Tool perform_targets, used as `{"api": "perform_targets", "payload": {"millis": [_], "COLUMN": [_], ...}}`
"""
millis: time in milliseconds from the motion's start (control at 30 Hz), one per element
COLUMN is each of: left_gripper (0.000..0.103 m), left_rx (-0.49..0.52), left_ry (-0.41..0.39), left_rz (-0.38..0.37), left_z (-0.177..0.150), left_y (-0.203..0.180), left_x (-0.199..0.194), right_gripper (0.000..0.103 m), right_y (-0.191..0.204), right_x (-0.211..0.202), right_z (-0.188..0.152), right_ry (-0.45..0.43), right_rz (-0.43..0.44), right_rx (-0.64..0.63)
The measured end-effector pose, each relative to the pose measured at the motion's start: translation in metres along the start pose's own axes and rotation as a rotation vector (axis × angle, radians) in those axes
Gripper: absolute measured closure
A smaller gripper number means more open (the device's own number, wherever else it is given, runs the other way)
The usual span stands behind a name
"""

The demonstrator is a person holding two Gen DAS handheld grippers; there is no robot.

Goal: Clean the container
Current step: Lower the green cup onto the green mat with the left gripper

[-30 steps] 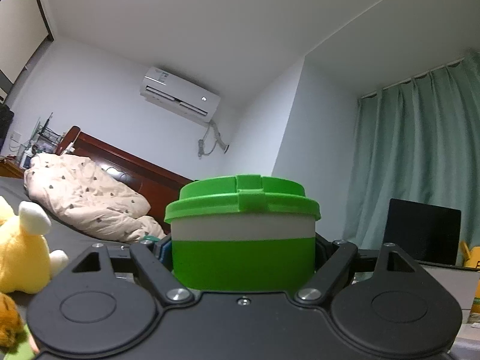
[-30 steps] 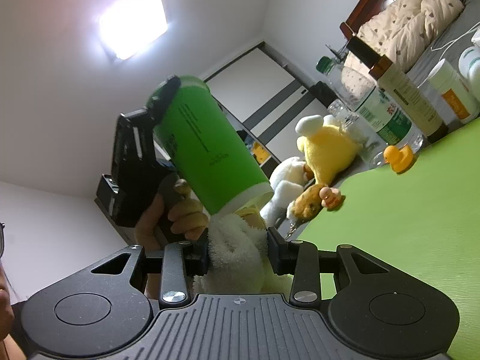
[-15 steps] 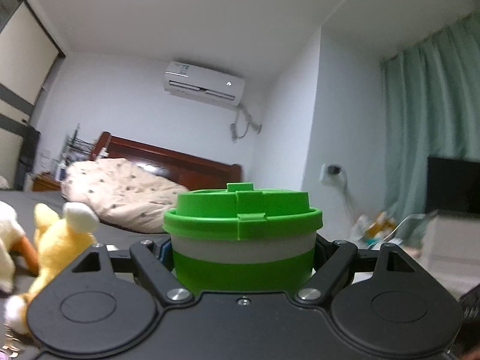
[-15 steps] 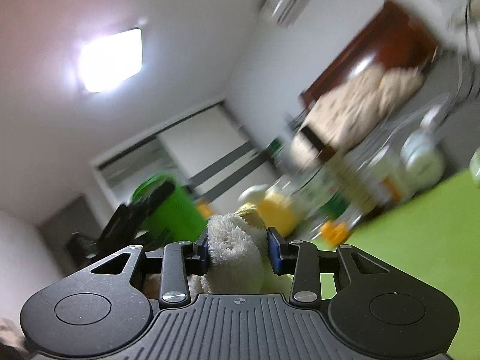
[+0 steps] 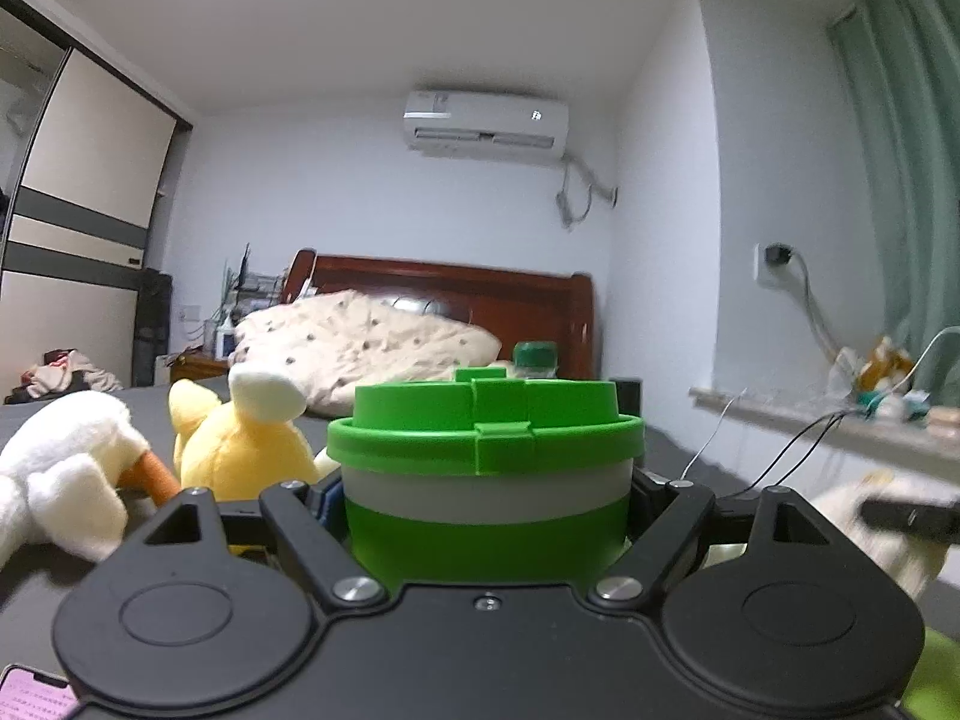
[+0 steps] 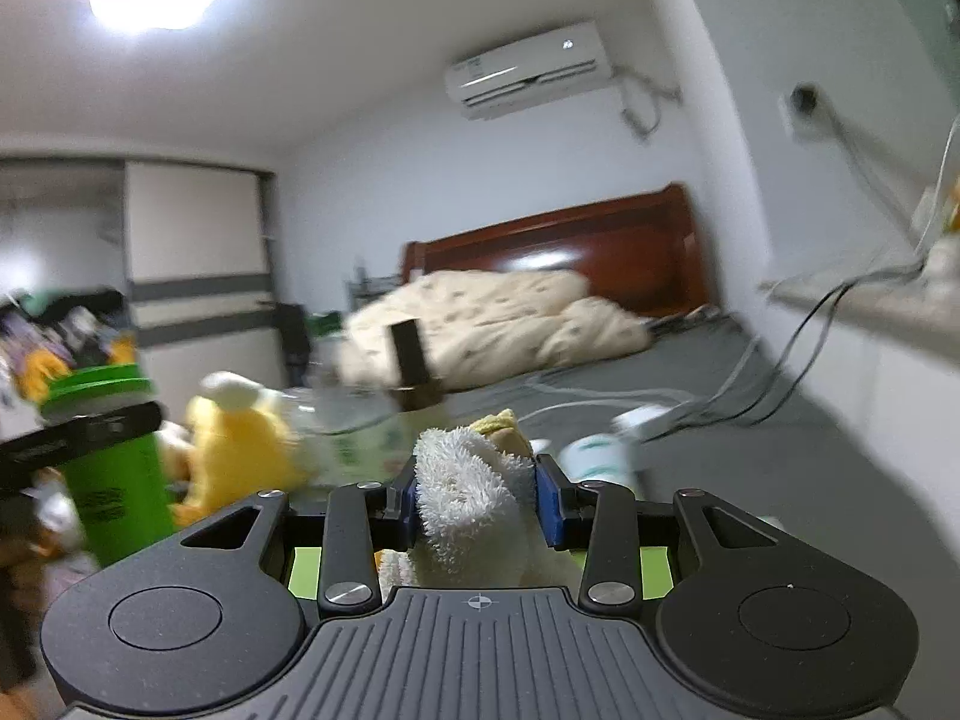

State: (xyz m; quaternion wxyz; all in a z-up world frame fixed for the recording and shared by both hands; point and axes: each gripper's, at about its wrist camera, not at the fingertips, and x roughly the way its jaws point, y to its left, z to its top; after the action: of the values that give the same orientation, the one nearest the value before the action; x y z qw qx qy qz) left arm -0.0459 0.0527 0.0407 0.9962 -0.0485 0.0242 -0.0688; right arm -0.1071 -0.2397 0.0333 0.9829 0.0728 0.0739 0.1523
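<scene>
A green container [image 5: 486, 516] with a white band and a green snap lid stands upright between the fingers of my left gripper [image 5: 486, 498], which is shut on its body. The right wrist view has the same container [image 6: 114, 480] at the far left, with a black finger [image 6: 78, 438] of the left gripper across it. My right gripper [image 6: 477, 501] is shut on a fluffy white and yellow cloth [image 6: 468, 492], pinched between its blue pads. The cloth sits apart from the container, to its right. In the left wrist view the cloth [image 5: 864, 510] is a white blur at far right.
A yellow plush toy [image 5: 240, 444] and a white one [image 5: 60, 468] lie just left of the container. Blurred bottles [image 6: 414, 360] and a white jar [image 6: 594, 456] stand ahead. Behind them is a bed with a quilt [image 5: 360, 348]. A phone [image 5: 36, 696] and a green mat [image 5: 936, 672] lie below.
The container went from tilted to upright and sank a little. The right gripper rolled and swung away with the cloth, from under the container's base to its right side.
</scene>
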Motion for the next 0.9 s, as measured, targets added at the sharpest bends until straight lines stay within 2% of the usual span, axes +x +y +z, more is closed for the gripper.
{"api": "perform_targets", "payload": {"millis": [100, 167, 300, 433, 533, 733, 900], "left_gripper": [0.023, 0.023, 0.023, 0.023, 0.023, 0.023, 0.023], "left_rx": [-0.002, 0.004, -0.005, 0.013, 0.025, 0.043, 0.052], "left_ry": [0.005, 0.017, 0.056, 0.061, 0.058, 0.052, 0.049], "left_rz": [0.013, 0.026, 0.028, 0.027, 0.031, 0.058, 0.071], "left_z": [-0.002, -0.003, -0.008, -0.012, -0.013, -0.016, -0.016], "left_y": [0.0, 0.0, 0.003, -0.001, -0.004, -0.012, -0.015], "left_x": [0.003, 0.007, 0.013, 0.014, 0.014, 0.014, 0.013], "right_gripper": [0.065, 0.065, 0.065, 0.065, 0.065, 0.065, 0.064], "right_y": [0.01, 0.015, 0.023, 0.031, 0.038, 0.033, 0.022], "right_x": [0.0, 0.005, 0.018, 0.027, 0.031, 0.043, 0.049], "right_z": [-0.001, -0.005, -0.02, -0.04, -0.05, -0.064, -0.069], "right_ry": [-0.03, -0.022, 0.079, 0.174, 0.219, 0.295, 0.346], "right_rz": [-0.099, -0.127, -0.089, -0.015, -0.009, -0.086, -0.133], "right_rx": [-0.092, -0.119, -0.118, -0.098, -0.134, -0.16, -0.123]}}
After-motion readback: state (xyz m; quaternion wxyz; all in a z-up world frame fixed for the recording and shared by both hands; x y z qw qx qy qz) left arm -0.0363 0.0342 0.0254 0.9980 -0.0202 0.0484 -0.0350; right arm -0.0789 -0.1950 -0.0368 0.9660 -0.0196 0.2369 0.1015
